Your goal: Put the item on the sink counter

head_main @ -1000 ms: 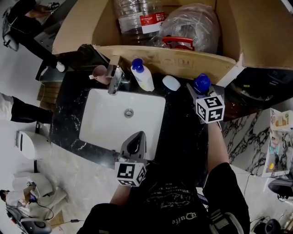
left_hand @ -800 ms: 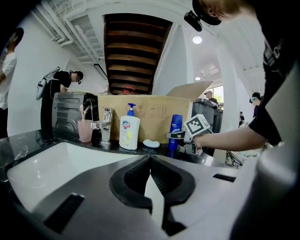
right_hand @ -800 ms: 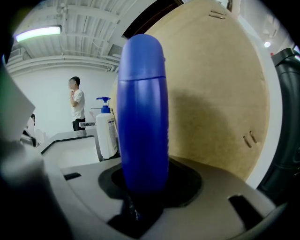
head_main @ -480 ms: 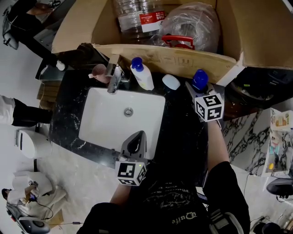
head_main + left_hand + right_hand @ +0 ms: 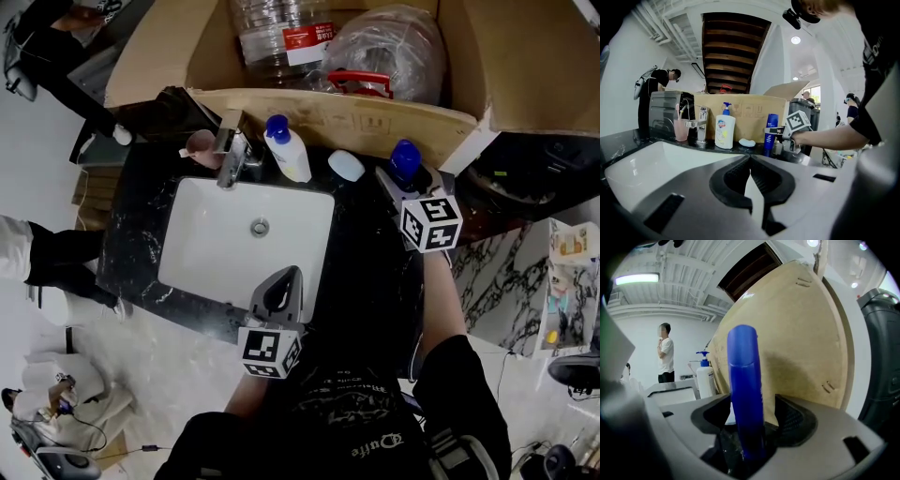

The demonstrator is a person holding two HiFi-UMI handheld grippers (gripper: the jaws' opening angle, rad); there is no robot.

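Note:
A tall blue bottle (image 5: 405, 159) stands upright on the black marble sink counter (image 5: 370, 272), at the back right in front of the cardboard flap. My right gripper (image 5: 410, 180) reaches around the blue bottle (image 5: 745, 394) with its jaws opening. Both pads stand a little off the bottle's sides. From the left gripper view the bottle (image 5: 771, 133) rests on the counter with the right gripper beside it. My left gripper (image 5: 279, 286) hovers over the sink's front rim, shut and with nothing in it (image 5: 750, 159).
A white basin (image 5: 211, 267) is set into the counter. Behind it stand a faucet (image 5: 230, 155), a pink cup (image 5: 202, 147), a white pump bottle (image 5: 289, 155) and a pale soap bar (image 5: 345, 166). A large cardboard box (image 5: 347, 117) walls off the back edge.
The right gripper and the blue bottle stay at the same back-right spot on the counter. The left gripper has not moved. A person's legs have moved at the far left.

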